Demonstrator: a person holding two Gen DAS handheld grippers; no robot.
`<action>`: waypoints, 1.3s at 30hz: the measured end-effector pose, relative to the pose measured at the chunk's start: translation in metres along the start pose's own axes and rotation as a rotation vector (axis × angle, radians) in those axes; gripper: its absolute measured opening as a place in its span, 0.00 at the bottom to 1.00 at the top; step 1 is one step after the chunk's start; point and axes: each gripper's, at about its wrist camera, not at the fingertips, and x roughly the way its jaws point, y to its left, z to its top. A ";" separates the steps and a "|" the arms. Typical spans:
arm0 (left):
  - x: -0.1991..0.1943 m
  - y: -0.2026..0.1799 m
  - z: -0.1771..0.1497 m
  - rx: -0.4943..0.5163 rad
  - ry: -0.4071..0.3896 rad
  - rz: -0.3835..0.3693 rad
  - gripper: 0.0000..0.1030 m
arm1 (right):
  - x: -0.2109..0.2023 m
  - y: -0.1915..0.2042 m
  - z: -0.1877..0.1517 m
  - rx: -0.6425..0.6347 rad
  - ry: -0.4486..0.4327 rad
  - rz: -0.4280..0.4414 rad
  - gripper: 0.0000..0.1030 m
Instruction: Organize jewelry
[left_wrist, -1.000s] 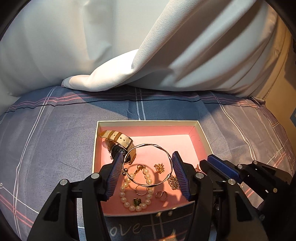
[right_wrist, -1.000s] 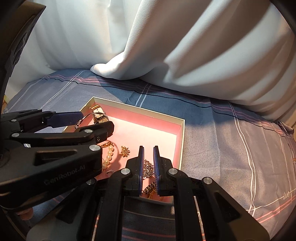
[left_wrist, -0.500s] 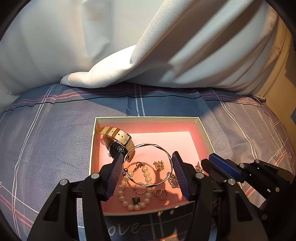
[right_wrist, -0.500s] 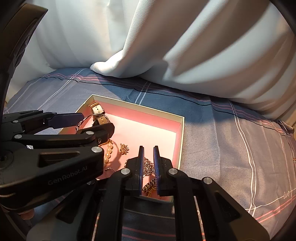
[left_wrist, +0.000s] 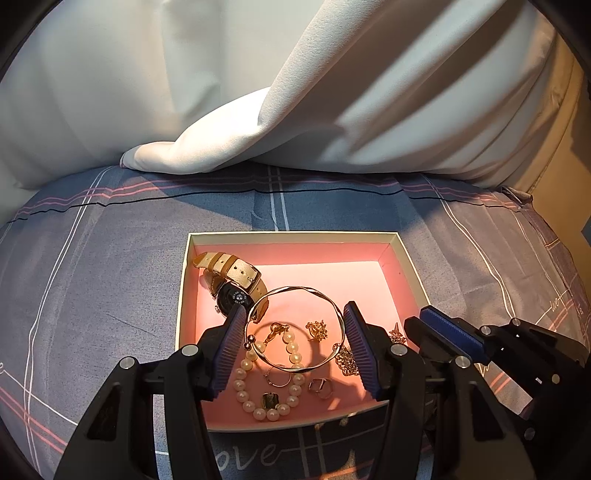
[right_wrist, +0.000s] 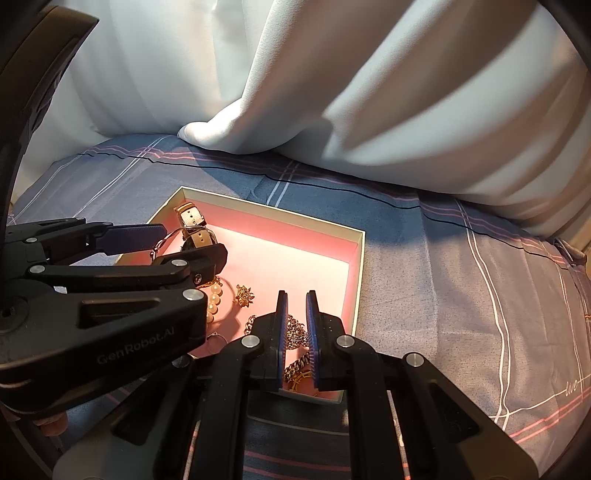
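Bangle held over the pink box.
Left view: the left gripper (left_wrist: 295, 334) grasps a bangle (left_wrist: 295, 326) between its pads, above pearls (left_wrist: 271, 373) in the box (left_wrist: 295, 236).
Right view: the right gripper (right_wrist: 295, 325) hangs nearly clenched, empty, over a chain (right_wrist: 295, 332); watch (right_wrist: 194, 225) lies at the far corner.

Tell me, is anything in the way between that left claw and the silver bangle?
Nothing visible. The silver bangle already sits between the left claw fingers, which touch it on both sides, raised above the pearl bracelet in the pink box.
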 end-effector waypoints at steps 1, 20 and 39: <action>0.000 0.001 0.001 -0.007 0.002 -0.007 0.53 | 0.000 0.000 0.000 0.000 0.002 -0.001 0.11; -0.120 -0.010 -0.047 0.081 -0.591 0.082 0.94 | -0.088 0.014 -0.050 -0.011 -0.467 -0.085 0.95; -0.187 -0.017 -0.145 0.069 -0.660 0.089 0.94 | -0.152 0.044 -0.131 0.070 -0.637 -0.068 0.95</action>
